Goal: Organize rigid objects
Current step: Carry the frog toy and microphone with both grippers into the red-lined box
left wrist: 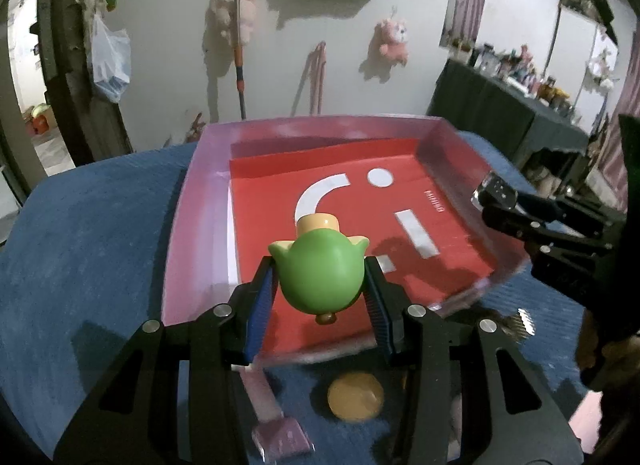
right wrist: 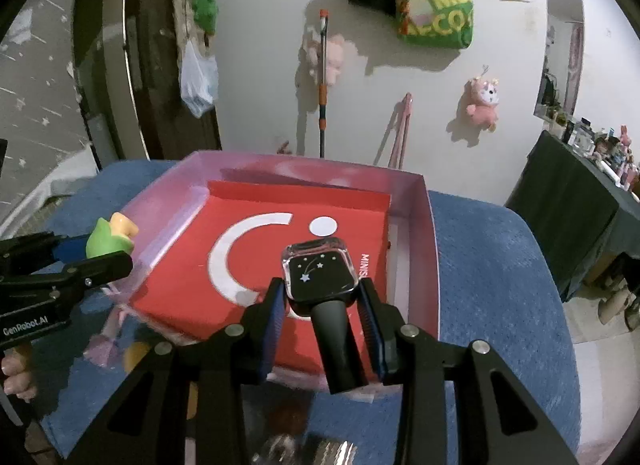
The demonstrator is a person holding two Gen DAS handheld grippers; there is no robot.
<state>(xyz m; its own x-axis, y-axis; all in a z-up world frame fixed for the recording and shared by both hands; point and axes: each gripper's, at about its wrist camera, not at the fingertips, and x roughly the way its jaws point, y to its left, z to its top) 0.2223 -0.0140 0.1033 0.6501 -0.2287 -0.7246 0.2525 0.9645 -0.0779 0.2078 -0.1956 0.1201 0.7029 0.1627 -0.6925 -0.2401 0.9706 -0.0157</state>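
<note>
My left gripper (left wrist: 319,265) is shut on a green toy figure (left wrist: 320,277) with a tan hat. It holds the toy over the near part of a pink translucent tray (left wrist: 192,225) lined with a red sheet (left wrist: 272,193). My right gripper (right wrist: 320,285) is shut on a black square bottle (right wrist: 320,273) with white stars and a clear rim, its black cap pointing back at the camera, above the same tray (right wrist: 428,233). The right wrist view shows the left gripper and green toy (right wrist: 108,241) at the tray's left edge. In the left wrist view the bottle (left wrist: 494,189) hangs at the tray's right edge.
The tray rests on a blue cloth (left wrist: 100,245). In front of it lie a yellow disc (left wrist: 355,397), a pink flat piece (left wrist: 280,433) and a small toothed item (left wrist: 520,323). A dark table (left wrist: 520,117) with bottles stands at the right. A person's fingers (right wrist: 16,377) show at the lower left.
</note>
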